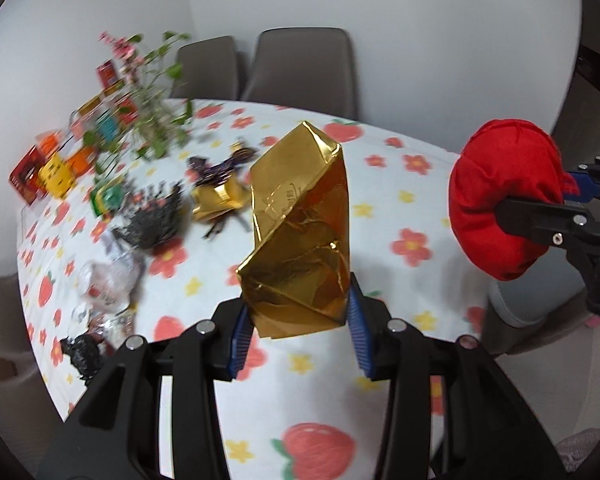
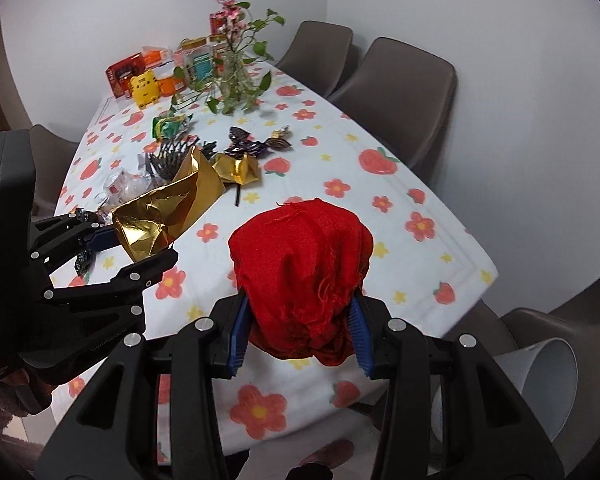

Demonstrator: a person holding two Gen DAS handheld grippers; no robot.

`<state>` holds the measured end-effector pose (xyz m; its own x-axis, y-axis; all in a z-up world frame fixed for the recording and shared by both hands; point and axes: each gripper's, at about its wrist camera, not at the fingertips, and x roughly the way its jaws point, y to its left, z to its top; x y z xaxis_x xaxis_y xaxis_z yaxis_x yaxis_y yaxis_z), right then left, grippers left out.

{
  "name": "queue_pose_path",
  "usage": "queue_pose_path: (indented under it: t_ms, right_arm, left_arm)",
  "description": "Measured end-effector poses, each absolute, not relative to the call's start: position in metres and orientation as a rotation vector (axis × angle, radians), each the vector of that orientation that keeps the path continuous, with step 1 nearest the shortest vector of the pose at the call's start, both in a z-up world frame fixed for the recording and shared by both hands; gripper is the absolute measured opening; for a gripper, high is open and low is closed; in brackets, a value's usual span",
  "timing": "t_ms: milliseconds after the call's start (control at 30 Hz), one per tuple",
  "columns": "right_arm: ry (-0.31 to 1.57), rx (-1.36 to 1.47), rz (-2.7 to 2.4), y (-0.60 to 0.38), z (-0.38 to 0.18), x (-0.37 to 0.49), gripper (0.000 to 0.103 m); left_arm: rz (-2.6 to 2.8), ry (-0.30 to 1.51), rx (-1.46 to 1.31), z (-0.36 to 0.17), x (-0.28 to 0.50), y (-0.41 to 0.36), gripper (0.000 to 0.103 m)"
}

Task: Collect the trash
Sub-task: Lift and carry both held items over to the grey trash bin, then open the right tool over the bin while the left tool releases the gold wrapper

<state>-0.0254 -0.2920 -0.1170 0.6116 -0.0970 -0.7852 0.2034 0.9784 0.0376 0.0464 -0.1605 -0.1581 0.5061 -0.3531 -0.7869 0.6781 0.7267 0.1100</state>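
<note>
Left gripper [image 1: 298,320] fingers pinch the gold foil wrapper [image 1: 300,232] at its base: light, crinkly, slippery. Right gripper [image 2: 298,320] squeezes soft red cloth [image 2: 300,264].

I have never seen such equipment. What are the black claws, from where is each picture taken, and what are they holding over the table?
The black claws are hand-held grippers; a person carries one in each hand. Each has its own camera looking along its fingers, so each picture shows that gripper from behind.

In the left camera's picture, the left gripper is shut on a crumpled gold foil wrapper. In the right camera's picture, the right gripper is shut on a bunched red cloth.

Below is a table with a flowered cloth. On it lie another gold wrapper, dark candy wrappers, colourful boxes and a vase of plants. A white bin stands beside the table.
</note>
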Motion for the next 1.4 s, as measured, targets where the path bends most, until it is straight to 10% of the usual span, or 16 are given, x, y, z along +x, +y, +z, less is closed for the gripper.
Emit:
queue_pose_path:
  t_ms: [633, 800, 1400]
  right_arm:
    - [0.897, 0.214, -0.579, -0.519, -0.125, -0.264, 0.041]
    - [0.887, 0.271, -0.611, -0.553, -0.137, -0.279, 0.041]
    - [0.901, 0.414, -0.610, -0.611, -0.172, -0.290, 0.048]
  left_arm:
    - [-1.078, 0.757, 0.516, -0.139, -0.150, -0.436, 0.042]
    - [-1.190, 0.761, 0.560, -0.150, -0.179, -0.501, 0.024]
    - [-1.219, 0.806, 0.628, -0.181, -0.187, -0.561, 0.024]
